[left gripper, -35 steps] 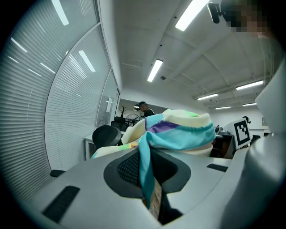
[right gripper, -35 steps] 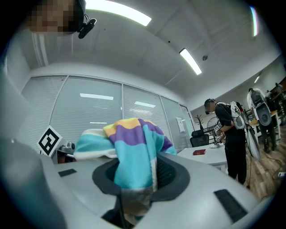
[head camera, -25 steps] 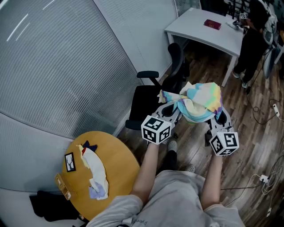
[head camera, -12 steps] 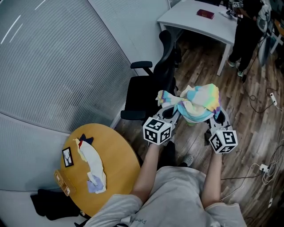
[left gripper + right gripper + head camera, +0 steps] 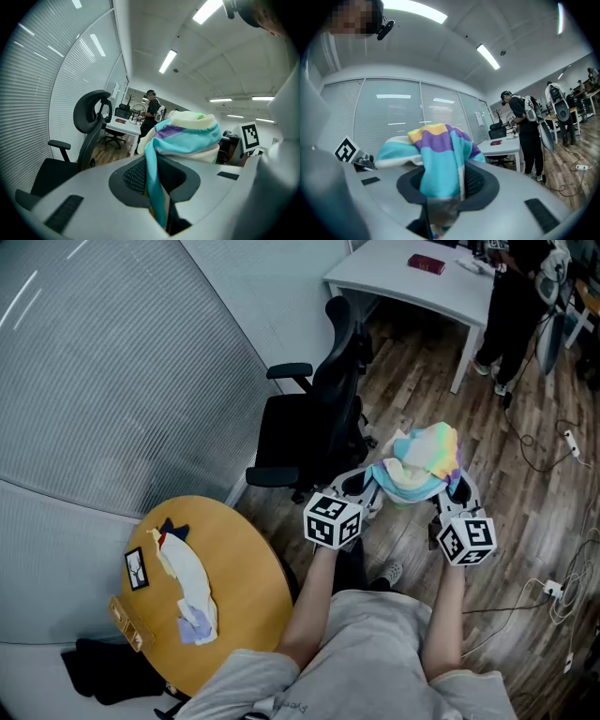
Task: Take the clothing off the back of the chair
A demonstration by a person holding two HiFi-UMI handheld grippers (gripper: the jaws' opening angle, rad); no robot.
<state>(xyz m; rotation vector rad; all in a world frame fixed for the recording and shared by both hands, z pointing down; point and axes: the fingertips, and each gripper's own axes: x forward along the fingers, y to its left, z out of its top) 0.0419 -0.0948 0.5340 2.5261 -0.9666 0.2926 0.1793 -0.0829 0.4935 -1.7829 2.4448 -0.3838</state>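
The clothing (image 5: 419, 461) is a bunched garment striped in teal, yellow, purple and cream. It hangs in the air between my two grippers, to the right of the black office chair (image 5: 314, 418) and apart from it. My left gripper (image 5: 368, 486) is shut on a teal fold of the clothing (image 5: 185, 136). My right gripper (image 5: 451, 490) is shut on another fold of the clothing (image 5: 440, 154). In the left gripper view the chair's headrest and back (image 5: 90, 115) stand bare at the left. Cloth hides the fingertips of both grippers.
A round wooden table (image 5: 248, 592) at lower left carries a white cloth (image 5: 187, 582) and a small card (image 5: 135, 569). A white desk (image 5: 403, 287) with a red book (image 5: 426, 263) stands behind the chair, with a person (image 5: 511, 306) beside it. Cables (image 5: 553, 592) lie on the wooden floor.
Both grippers have come down and back from the chair with the garment bunched between them. The garment now hangs to the chair's right instead of over its seat.
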